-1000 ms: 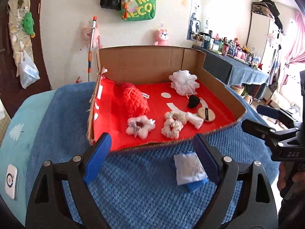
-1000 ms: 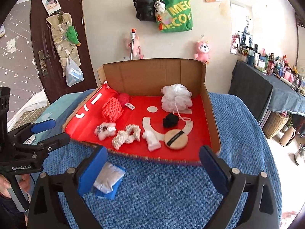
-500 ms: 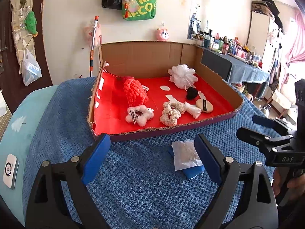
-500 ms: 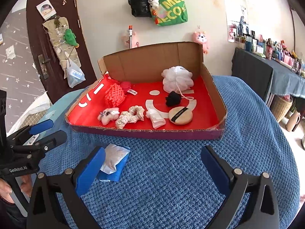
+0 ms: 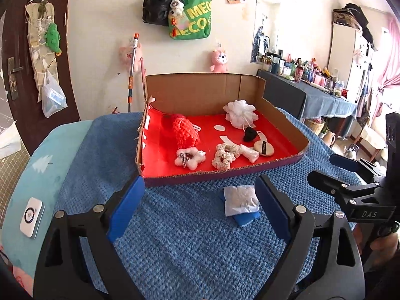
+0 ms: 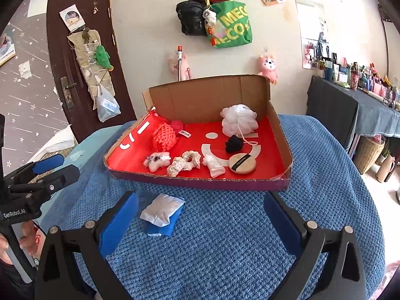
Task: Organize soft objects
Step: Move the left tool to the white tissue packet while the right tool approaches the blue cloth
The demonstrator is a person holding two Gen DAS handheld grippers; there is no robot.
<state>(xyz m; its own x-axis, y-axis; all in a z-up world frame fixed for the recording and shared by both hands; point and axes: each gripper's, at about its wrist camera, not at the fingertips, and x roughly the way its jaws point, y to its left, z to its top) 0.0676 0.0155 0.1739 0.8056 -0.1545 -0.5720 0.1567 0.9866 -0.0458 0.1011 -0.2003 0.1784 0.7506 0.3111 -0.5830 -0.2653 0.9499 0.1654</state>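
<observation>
On my blue blanket [image 5: 175, 237]: cardboard box [image 5: 200, 92], red floor, holding orange knit pouch [image 5: 185, 133], white mesh pouf [image 5: 240, 114], cream scrunchie [image 5: 224, 155], powder puff [image 5: 263, 148]. White-and-blue pack [image 5: 241, 203] lies outside, before the box. My left gripper [image 5: 200, 206] and right gripper [image 6: 200, 221] both spread wide, empty.

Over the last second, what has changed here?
Both hand-held grippers, left gripper and right gripper, pulled back from the cardboard box, so more blue blanket shows. Both stay open and empty. The white packet and the soft things in the box lie as before.
</observation>
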